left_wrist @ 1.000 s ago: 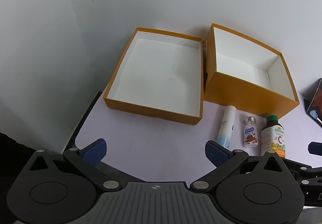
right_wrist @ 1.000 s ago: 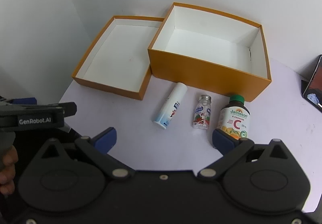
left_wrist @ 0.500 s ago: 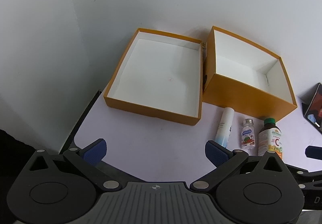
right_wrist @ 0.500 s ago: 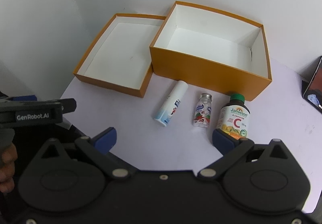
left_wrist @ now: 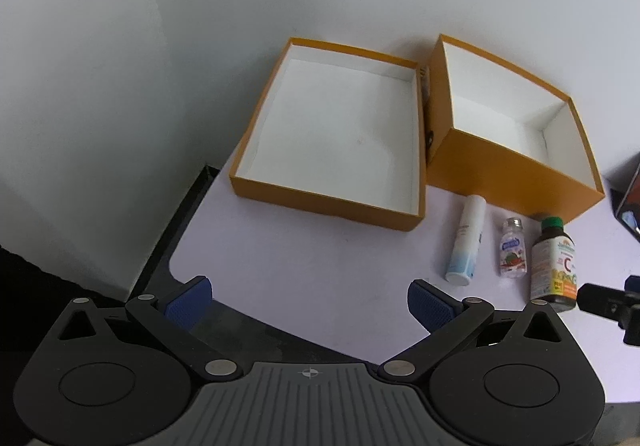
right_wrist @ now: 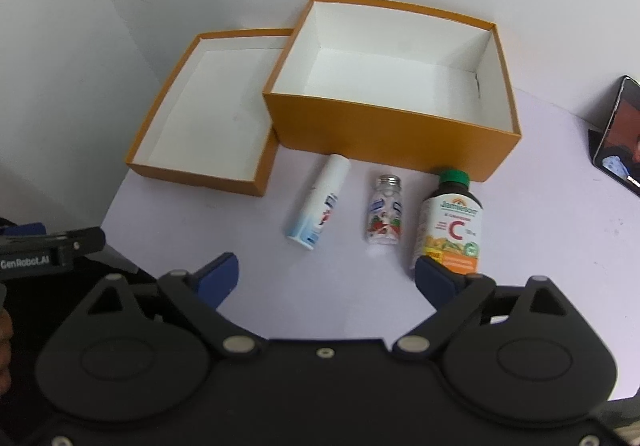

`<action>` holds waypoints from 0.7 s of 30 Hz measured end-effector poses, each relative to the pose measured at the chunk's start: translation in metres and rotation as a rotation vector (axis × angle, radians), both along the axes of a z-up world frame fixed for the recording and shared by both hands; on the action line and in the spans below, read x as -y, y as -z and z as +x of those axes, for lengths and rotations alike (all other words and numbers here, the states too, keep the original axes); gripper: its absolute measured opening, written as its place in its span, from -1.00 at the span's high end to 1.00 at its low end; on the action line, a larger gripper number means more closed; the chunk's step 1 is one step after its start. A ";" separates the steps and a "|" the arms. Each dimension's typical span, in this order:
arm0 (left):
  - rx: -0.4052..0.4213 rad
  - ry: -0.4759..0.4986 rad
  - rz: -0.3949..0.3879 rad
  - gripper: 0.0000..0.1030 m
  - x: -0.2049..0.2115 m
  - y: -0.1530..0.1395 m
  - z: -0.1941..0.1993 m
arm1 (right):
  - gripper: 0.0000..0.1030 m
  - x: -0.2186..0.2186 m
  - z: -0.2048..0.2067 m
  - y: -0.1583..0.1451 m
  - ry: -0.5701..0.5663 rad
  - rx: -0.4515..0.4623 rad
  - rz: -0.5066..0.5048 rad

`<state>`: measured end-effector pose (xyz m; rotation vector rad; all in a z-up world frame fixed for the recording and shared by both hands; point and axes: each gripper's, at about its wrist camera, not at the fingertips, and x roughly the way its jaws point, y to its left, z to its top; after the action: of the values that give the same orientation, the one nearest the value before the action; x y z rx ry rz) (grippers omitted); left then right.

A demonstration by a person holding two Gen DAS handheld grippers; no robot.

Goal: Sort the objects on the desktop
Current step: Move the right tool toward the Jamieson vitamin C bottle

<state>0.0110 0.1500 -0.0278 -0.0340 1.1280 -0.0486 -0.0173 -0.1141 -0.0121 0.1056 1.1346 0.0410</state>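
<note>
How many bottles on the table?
3, in a row before the deep orange box: white tube bottle lying, small clear bottle, brown vitamin C bottle. None visibly hidden.

On the desk (right_wrist: 540,213), the shallow lid (right_wrist: 200,117) lies left of the deep box (right_wrist: 380,133); nearer lie tube (right_wrist: 318,203), small bottle (right_wrist: 383,215), vitamin bottle (right_wrist: 450,221), left to right.
</note>
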 end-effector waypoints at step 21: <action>0.070 -0.161 0.114 -1.00 0.079 -0.038 0.009 | -0.88 0.117 0.012 0.057 -0.107 0.082 0.082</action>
<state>0.0201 0.0712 0.0097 -0.0211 1.0532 0.1568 -0.0050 -0.2314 -0.0695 0.1152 1.0556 0.1863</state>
